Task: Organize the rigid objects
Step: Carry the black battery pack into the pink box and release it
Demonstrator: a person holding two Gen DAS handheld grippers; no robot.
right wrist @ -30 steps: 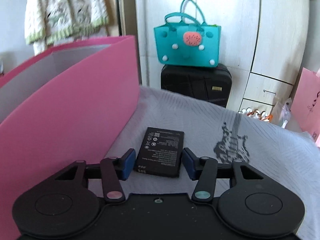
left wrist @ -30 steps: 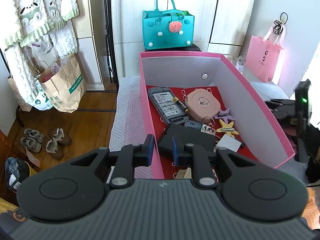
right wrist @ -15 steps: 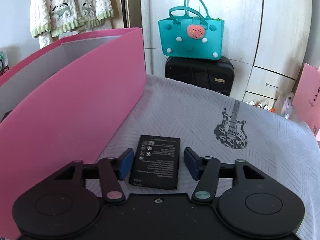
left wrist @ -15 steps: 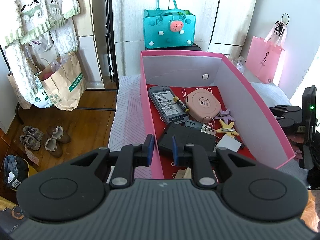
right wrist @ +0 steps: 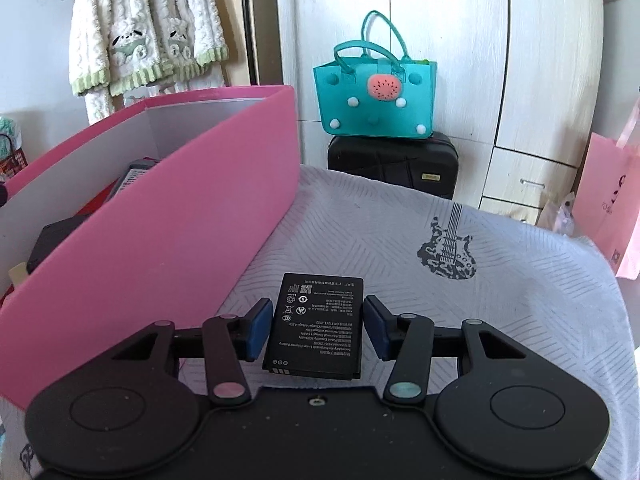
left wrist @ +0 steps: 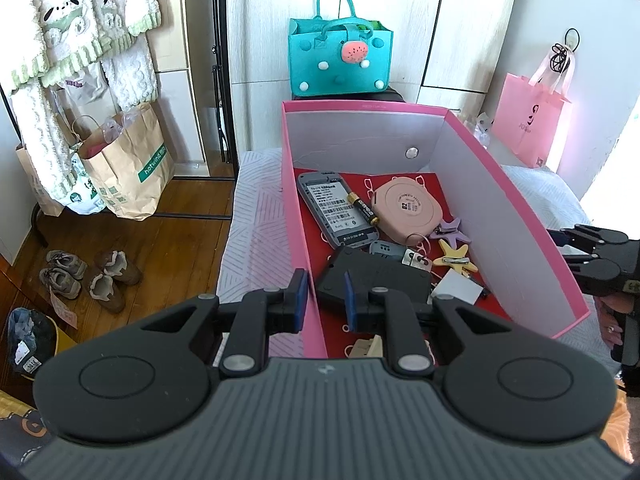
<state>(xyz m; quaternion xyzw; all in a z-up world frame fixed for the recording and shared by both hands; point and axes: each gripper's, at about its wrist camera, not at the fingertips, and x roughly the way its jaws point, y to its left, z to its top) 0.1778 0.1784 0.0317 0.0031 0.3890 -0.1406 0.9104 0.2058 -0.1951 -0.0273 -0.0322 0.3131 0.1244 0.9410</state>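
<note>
A flat black phone battery (right wrist: 318, 324) sits between the blue pads of my right gripper (right wrist: 318, 330), just right of the pink box's outer wall (right wrist: 152, 248). The jaws frame it closely and it appears lifted off the bedspread. My left gripper (left wrist: 322, 300) straddles the box's left wall (left wrist: 304, 292), jaws narrowly apart. Inside the box lie a grey phone (left wrist: 334, 208), an AA battery (left wrist: 362, 209), a pink round case (left wrist: 408, 208), star clips (left wrist: 456, 254) and a black device (left wrist: 372, 280).
The box stands on a white bedspread with a guitar print (right wrist: 448, 252). A teal felt bag (right wrist: 374, 96) sits on a black suitcase (right wrist: 394, 164) behind. Paper bags (left wrist: 128, 168) and shoes (left wrist: 92, 276) are on the wooden floor at left. A pink bag (left wrist: 528, 120) stands at right.
The right gripper has risen with the battery between its pads; the view now looks over the box wall into the box. The left gripper has stayed on the box wall.
</note>
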